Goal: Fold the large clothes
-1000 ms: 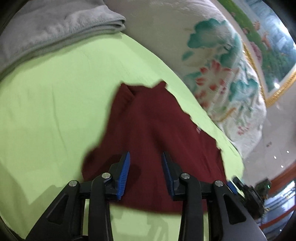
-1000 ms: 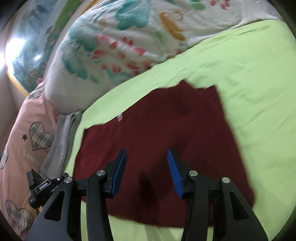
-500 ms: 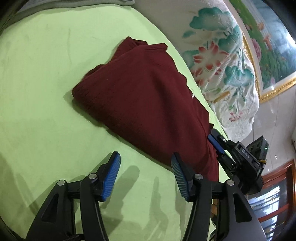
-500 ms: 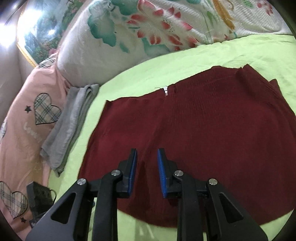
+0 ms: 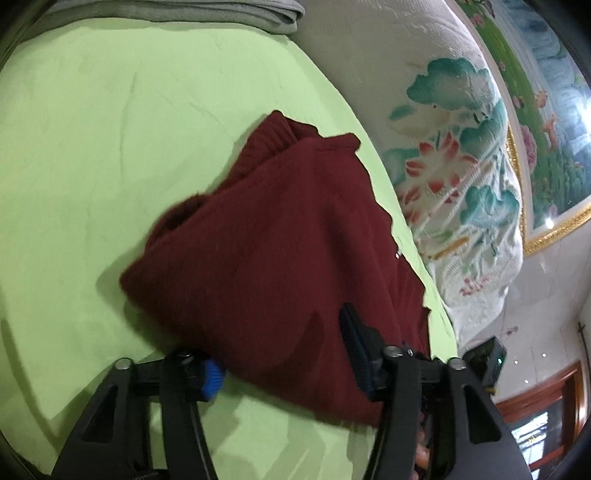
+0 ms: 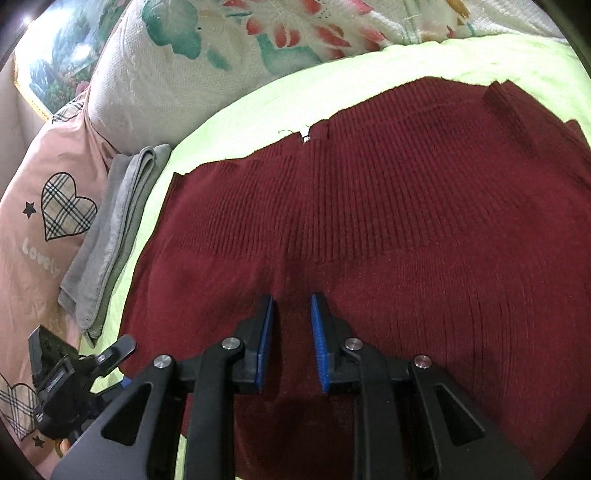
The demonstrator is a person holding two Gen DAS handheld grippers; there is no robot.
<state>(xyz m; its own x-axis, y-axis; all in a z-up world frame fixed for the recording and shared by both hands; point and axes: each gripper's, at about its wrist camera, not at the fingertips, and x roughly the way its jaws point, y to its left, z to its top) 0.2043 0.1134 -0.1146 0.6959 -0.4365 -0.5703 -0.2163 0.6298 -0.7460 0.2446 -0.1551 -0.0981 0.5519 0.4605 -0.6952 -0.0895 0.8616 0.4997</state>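
Observation:
A dark red knitted sweater (image 5: 280, 236) lies folded on a light green bed sheet (image 5: 92, 140). It also fills the right wrist view (image 6: 388, 221), ribbed hem toward the pillows. My left gripper (image 5: 284, 354) is open and straddles the sweater's near edge: its left fingertip (image 5: 212, 374) sits under the cloth and its right fingertip (image 5: 354, 350) above it. My right gripper (image 6: 291, 339) is open with a narrow gap, just above the sweater's near part. The left gripper shows at the lower left of the right wrist view (image 6: 74, 373).
A folded grey cloth (image 6: 110, 236) lies on the sheet beside the sweater, also seen at the top of the left wrist view (image 5: 184, 11). A large floral pillow (image 6: 221, 48) and a pink heart-print pillow (image 6: 44, 206) border the bed.
My left gripper moved forward onto the sweater's near edge, one finger slipping beneath the cloth. My right gripper narrowed from wide open a second ago and moved closer over the sweater.

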